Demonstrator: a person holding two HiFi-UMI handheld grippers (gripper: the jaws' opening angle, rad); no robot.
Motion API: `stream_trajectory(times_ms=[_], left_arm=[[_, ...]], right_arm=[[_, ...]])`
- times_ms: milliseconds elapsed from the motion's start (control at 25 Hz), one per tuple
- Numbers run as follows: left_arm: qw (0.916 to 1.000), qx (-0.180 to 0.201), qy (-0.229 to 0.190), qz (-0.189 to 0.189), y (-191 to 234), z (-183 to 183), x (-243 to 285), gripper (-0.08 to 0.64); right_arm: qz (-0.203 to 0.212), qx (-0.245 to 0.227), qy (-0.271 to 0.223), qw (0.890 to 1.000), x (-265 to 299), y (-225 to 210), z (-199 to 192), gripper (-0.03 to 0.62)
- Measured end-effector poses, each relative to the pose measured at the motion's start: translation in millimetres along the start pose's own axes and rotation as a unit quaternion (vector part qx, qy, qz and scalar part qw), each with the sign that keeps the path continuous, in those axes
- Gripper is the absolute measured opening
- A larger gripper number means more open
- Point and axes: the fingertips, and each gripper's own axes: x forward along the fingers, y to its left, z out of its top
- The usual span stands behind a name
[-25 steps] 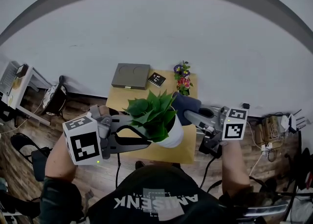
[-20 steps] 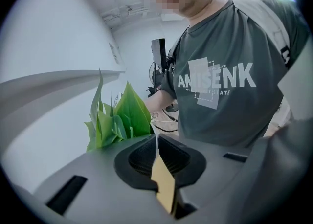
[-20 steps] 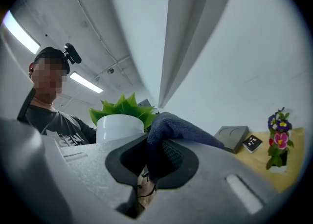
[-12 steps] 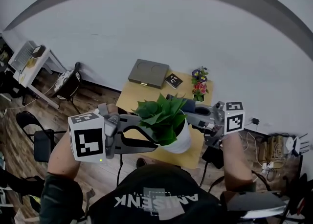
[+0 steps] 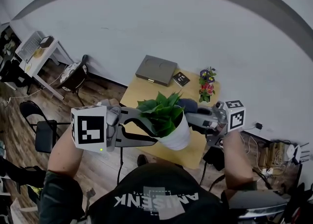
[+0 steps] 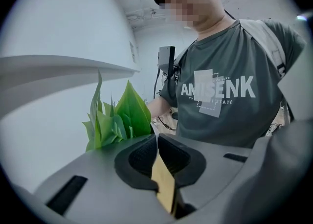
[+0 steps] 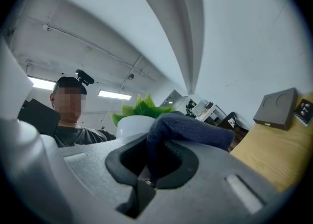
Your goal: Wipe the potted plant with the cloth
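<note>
The potted plant (image 5: pixel 161 115) has broad green leaves in a white pot (image 5: pixel 180 137) over the near right part of a small wooden table (image 5: pixel 142 88). My left gripper (image 5: pixel 149 131) reaches in from the left, its tips under the leaves. In the left gripper view its jaws (image 6: pixel 156 145) are closed to a slit with a thin tan sliver in it, and the leaves (image 6: pixel 120 115) rise just beyond. My right gripper (image 5: pixel 191 113) is shut on a dark blue cloth (image 5: pixel 188 104) against the plant's far right side. The right gripper view shows the cloth (image 7: pixel 186 127) bulging from the jaws, with the pot (image 7: pixel 132 124) behind it.
A flat grey box (image 5: pixel 155 70), a small dark card (image 5: pixel 181 78) and a little vase of flowers (image 5: pixel 207 83) stand along the table's far edge by the white wall. A chair (image 5: pixel 41 130) and a white desk (image 5: pixel 39 52) are at left. Cables (image 5: pixel 274 147) lie at right.
The head view has swung, so the table sits further right in the picture. Both grippers keep their places beside the plant, and the cloth now lies partly behind the leaves.
</note>
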Motion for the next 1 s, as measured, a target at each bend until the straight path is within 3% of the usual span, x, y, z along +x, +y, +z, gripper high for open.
stream_trajectory(times_ms=[240,400,600,1000], left_arm=[[0.9988,-0.042,-0.012,-0.022,3.8,-2.9,-4.6,0.015],[0.9983,-0.049,-0.015,-0.028,8.6,-8.5,-0.3,0.015],[0.9954,-0.083,-0.032,-0.037,21.0,-10.2,11.6,0.015],[0.9891,-0.143,-0.016,-0.031,63.8,-29.4,33.4,0.017]], right_arm=[[-0.017,-0.011,-0.016,1.000,-1.9,4.4,2.5,0.028],[-0.039,-0.027,-0.027,0.999,-6.7,11.3,5.2,0.028],[-0.082,-0.052,-0.047,0.994,-19.7,19.8,5.5,0.028],[-0.181,-0.095,-0.071,0.976,-38.3,16.4,11.5,0.028]])
